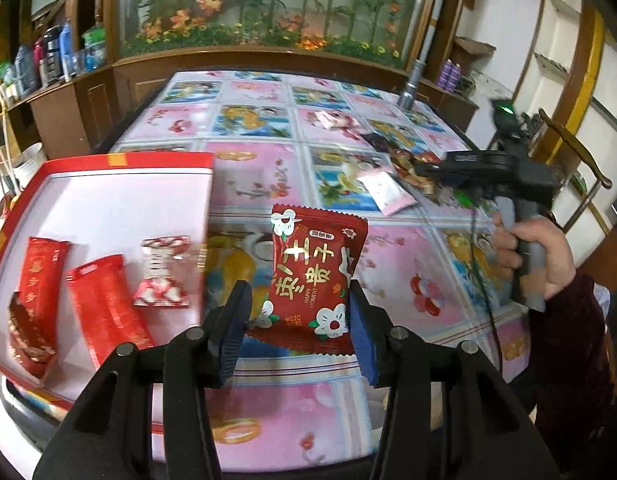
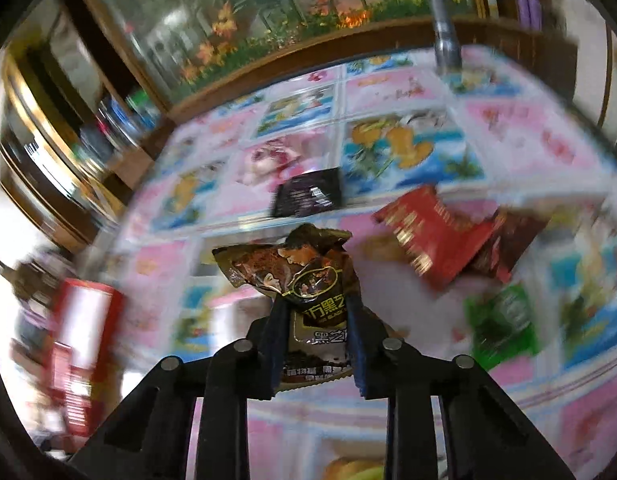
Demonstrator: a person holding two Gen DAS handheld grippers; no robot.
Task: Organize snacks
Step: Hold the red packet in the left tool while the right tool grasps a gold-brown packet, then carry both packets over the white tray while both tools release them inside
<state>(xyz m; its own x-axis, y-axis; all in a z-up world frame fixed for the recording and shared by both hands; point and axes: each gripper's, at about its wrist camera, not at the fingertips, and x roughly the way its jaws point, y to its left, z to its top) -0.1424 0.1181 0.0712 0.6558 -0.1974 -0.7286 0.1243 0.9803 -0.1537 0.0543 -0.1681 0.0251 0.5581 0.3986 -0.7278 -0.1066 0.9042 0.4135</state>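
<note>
A red snack packet (image 1: 314, 276) is gripped by the left tongs (image 1: 296, 320), a brown one (image 2: 308, 292), seemingly mid-swing, by the right tongs (image 2: 314, 344); either could be flung short of the red box (image 1: 108, 200) at nine o'clock.

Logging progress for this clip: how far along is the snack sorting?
Done: three packets lie in the red-rimmed box. In hand: the left gripper holds a red flower-printed snack packet; the right gripper clamps a brown foil snack packet. Left: a red packet and green packet on the table.
</note>
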